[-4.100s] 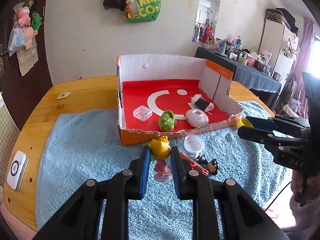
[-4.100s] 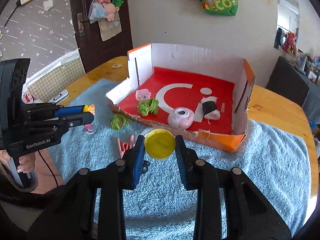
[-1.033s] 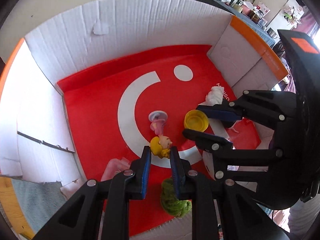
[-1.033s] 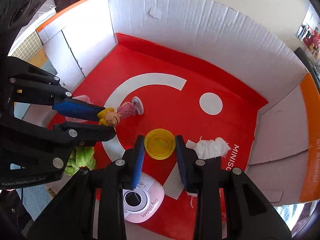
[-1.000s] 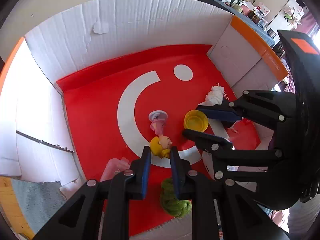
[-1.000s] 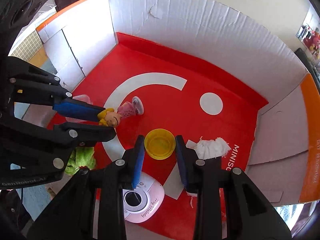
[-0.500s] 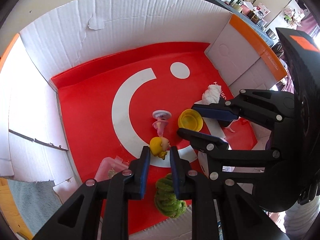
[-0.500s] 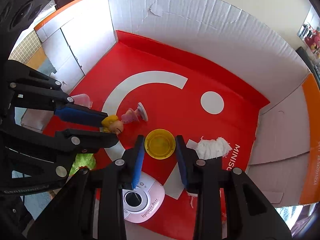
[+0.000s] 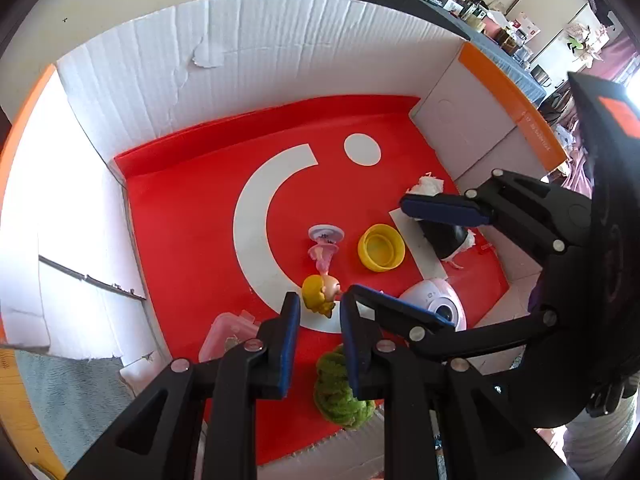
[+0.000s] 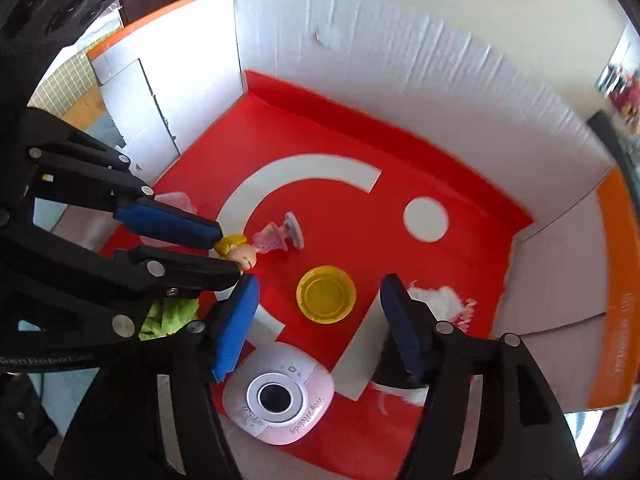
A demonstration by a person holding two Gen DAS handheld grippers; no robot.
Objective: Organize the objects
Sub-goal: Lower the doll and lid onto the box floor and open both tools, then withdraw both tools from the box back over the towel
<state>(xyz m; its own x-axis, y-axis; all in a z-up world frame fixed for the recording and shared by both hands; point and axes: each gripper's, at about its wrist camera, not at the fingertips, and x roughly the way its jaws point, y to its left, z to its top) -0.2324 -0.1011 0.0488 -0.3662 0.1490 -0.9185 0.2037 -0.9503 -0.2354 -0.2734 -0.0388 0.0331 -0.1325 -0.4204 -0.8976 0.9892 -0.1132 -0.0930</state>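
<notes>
Inside the box (image 10: 360,60), the left gripper (image 9: 316,312) pinches the doll (image 9: 320,292); the right gripper (image 10: 318,292) has just opened wide around the freed yellow cap (image 10: 326,294).

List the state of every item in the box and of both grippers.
Left gripper: shut on the doll's head.
Doll: lying down, base on the box floor.
Right gripper: jaws just opened, nothing held.
Yellow cup: released, upright on the floor, empty.
Pink camera: lens up.
Box: open-topped.
</notes>
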